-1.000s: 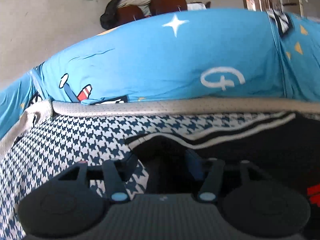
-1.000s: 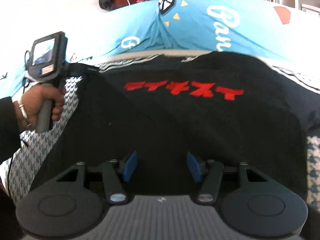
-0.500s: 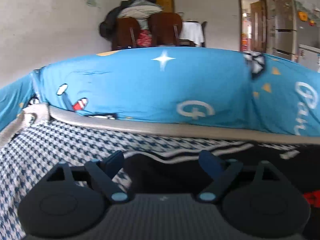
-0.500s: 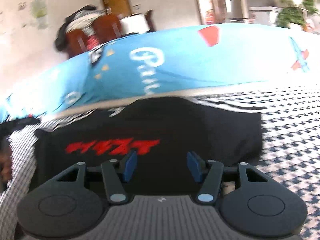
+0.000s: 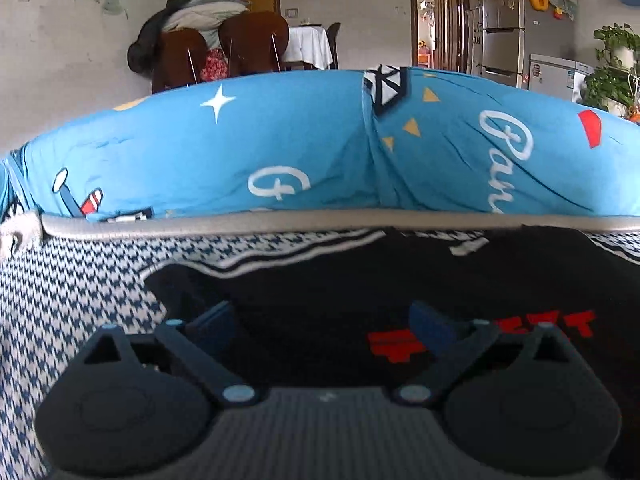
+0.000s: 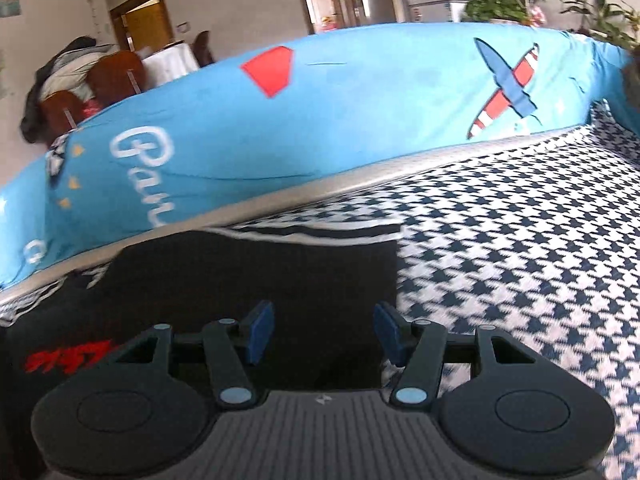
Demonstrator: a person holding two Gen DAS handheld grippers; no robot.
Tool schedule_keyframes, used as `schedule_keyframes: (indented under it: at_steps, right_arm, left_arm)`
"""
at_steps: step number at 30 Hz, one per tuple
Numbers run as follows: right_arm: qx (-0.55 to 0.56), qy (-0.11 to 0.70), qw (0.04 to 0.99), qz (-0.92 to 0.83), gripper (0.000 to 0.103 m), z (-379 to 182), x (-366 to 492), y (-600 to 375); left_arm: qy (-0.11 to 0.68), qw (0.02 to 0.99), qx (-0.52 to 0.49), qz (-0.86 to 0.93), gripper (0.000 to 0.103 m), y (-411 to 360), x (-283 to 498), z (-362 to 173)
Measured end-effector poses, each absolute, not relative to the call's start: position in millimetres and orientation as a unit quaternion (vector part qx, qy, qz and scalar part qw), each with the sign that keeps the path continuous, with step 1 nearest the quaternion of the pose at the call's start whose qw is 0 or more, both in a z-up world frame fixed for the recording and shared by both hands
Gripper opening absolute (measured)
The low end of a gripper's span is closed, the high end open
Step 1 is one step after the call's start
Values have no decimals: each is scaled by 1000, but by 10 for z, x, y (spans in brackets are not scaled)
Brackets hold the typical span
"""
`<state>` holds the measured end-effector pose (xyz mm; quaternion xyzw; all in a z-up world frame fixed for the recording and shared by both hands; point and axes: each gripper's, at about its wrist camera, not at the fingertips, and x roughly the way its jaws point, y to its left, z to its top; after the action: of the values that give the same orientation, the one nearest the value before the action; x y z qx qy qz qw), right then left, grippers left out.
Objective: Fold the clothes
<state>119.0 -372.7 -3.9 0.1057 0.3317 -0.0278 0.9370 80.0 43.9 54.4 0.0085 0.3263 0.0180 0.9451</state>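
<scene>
A black garment (image 5: 340, 280) with red lettering (image 5: 480, 332) and a white-striped edge lies flat on a houndstooth bed cover (image 5: 72, 280). My left gripper (image 5: 320, 320) hovers over its left part, jaws still opening wide, nothing between the blue pads. In the right wrist view the same garment (image 6: 248, 280) shows its right edge, with the red lettering (image 6: 68, 358) at the far left. My right gripper (image 6: 324, 332) hangs above that right edge, half open and empty.
A blue printed quilt (image 5: 280, 148) is rolled along the far side behind a grey piped edge (image 5: 280, 222). Houndstooth cover (image 6: 520, 240) stretches to the right of the garment. Beyond stand brown chairs piled with clothes (image 5: 212, 40), a fridge (image 5: 508, 24) and plants (image 5: 612, 68).
The left gripper has let go of the garment's left edge, spread its jaws wide and drawn back and up. The right gripper has swung to the right, from over the lettering to the garment's right edge.
</scene>
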Motion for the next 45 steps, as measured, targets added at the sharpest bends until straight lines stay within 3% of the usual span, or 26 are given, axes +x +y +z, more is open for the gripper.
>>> schedule_keyframes:
  at_steps: [8, 10, 15, 18, 28, 35, 42, 45]
  right_arm:
    - [96, 326, 939, -44, 55, -223, 1455, -3861]
    - [79, 322, 943, -42, 47, -235, 1487, -3824]
    - [67, 316, 946, -30, 14, -245, 1531, -3745]
    - [64, 313, 947, -26, 10, -223, 1539, -3699]
    - [26, 232, 968, -87, 7, 108, 1387, -3579]
    - [39, 307, 945, -105, 8, -137, 1537, -3703]
    - [107, 309, 939, -111, 23, 47, 1405, -3977]
    - [136, 324, 931, -93, 25, 73, 1335, -4058]
  left_arm:
    - [359, 933, -13, 0, 100, 371, 683, 468]
    - [365, 931, -12, -1, 100, 349, 687, 434]
    - [381, 924, -11, -5, 100, 289, 697, 344]
    - [385, 923, -12, -8, 100, 229, 696, 289]
    - [407, 913, -4, -22, 101, 132, 734, 185]
    - [419, 908, 2, -23, 101, 142, 754, 127]
    - [407, 913, 1, -26, 101, 168, 743, 159]
    - [405, 914, 1, -27, 101, 168, 718, 180]
